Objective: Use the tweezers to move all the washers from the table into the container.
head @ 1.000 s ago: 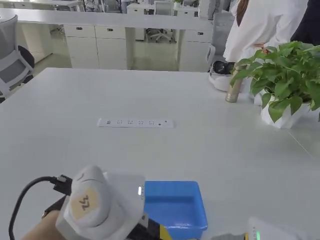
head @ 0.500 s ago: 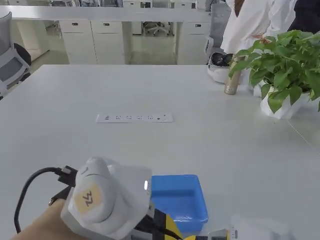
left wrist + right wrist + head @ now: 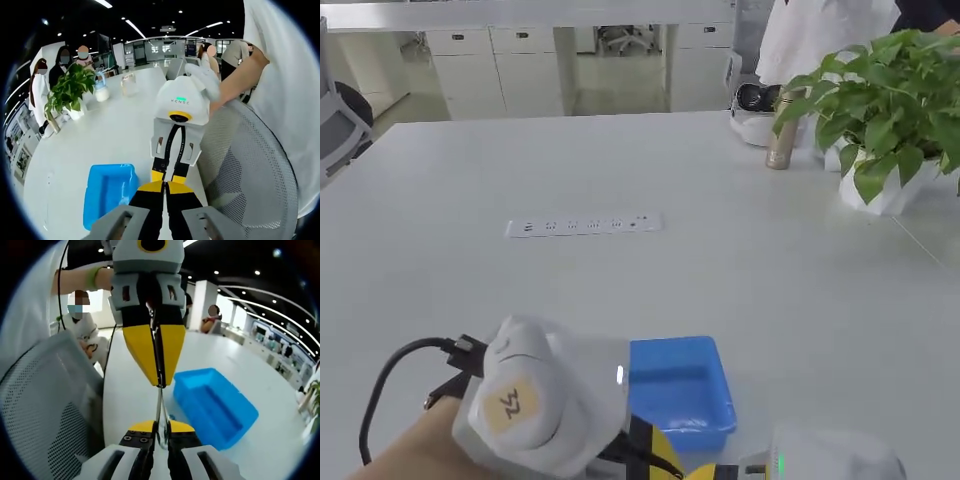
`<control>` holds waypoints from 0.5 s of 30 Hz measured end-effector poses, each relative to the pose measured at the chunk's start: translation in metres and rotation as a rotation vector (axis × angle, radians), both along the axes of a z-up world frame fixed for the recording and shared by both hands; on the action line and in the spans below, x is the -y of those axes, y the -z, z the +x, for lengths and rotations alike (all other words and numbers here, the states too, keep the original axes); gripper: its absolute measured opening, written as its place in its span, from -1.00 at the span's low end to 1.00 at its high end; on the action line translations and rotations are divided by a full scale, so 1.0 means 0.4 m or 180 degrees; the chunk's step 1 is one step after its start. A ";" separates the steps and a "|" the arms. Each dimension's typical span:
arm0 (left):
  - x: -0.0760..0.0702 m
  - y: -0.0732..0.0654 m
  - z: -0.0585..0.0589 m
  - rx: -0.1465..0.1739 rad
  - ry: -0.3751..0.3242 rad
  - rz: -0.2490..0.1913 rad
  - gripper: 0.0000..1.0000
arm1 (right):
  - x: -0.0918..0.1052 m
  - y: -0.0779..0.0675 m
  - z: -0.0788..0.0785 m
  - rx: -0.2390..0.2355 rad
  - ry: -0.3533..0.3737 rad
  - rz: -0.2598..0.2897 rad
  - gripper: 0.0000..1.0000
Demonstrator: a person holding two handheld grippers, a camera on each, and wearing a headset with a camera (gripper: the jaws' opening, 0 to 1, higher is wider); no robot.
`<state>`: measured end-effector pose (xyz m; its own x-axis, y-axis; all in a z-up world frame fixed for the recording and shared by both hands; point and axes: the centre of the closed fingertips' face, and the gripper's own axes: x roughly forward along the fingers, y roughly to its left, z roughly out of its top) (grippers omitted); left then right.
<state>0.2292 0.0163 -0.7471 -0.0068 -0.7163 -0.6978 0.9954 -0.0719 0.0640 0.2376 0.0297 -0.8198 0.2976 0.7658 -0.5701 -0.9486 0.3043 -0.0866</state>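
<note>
Tongs meet tip to tip near the edge of the table (image 3: 127, 400). In the right gripper view the left gripper (image 3: 160, 381) hangs from 12 o'clock, its yellow-tipped jaws clenched on the upper part of the tweezers (image 3: 159, 405). The right gripper (image 3: 160, 429) rises from 6 o'clock, its jaws pinched on the lower end of the same thin metal tool. The tweezers bridge the short gap between the two, clear of the table.

The blue container (image 3: 220, 407) rests on the table at 4 o'clock of the meeting point. In the head view it lies just beside the left gripper, at 2 o'clock. A mesh chair back (image 3: 45, 410) stands at 8 o'clock in the right gripper view. Farther out in the head view, a power strip (image 3: 582, 225) lies at 12 o'clock and a potted plant (image 3: 880, 90) at 2 o'clock.

Step in hand, as judged: a two-handed regrasp that sets the tweezers in a working hold.
1. Loosen one grip only; the other carries the tool.
2. Seat the working jaws across both tweezer arms at mid-length, so that squeezing closes the tips.
3. Expect the smooth, springy metal to pivot or slip; check alignment before letting go.
4. Shift inward over the table first: so near the edge, a dropped tool could fall by the chair.
</note>
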 end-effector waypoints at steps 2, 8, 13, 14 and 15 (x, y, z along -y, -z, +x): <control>0.004 0.005 0.000 -0.0023 0.0020 0.0034 -1.00 | 0.001 0.002 -0.002 -0.0025 -0.0004 -0.0016 -0.90; 0.006 0.009 -0.004 -0.0027 0.0096 0.0150 -1.00 | 0.004 0.007 -0.004 -0.0073 0.0009 -0.0019 -0.90; 0.008 -0.002 -0.006 0.0028 0.0162 0.0204 -1.00 | 0.000 -0.003 -0.005 -0.0026 0.0008 -0.0001 -0.90; 0.008 -0.003 -0.006 0.0036 0.0168 0.0211 -1.00 | -0.001 -0.004 -0.004 -0.0023 0.0008 0.0007 -0.90; 0.007 -0.002 -0.006 0.0040 0.0173 0.0221 -1.00 | 0.000 -0.002 -0.002 -0.0023 0.0007 0.0007 -0.90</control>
<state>0.2268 0.0135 -0.7465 -0.0354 -0.6650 -0.7460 0.9890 -0.1305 0.0694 0.2369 0.0297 -0.8190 0.2953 0.7664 -0.5705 -0.9485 0.3066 -0.0790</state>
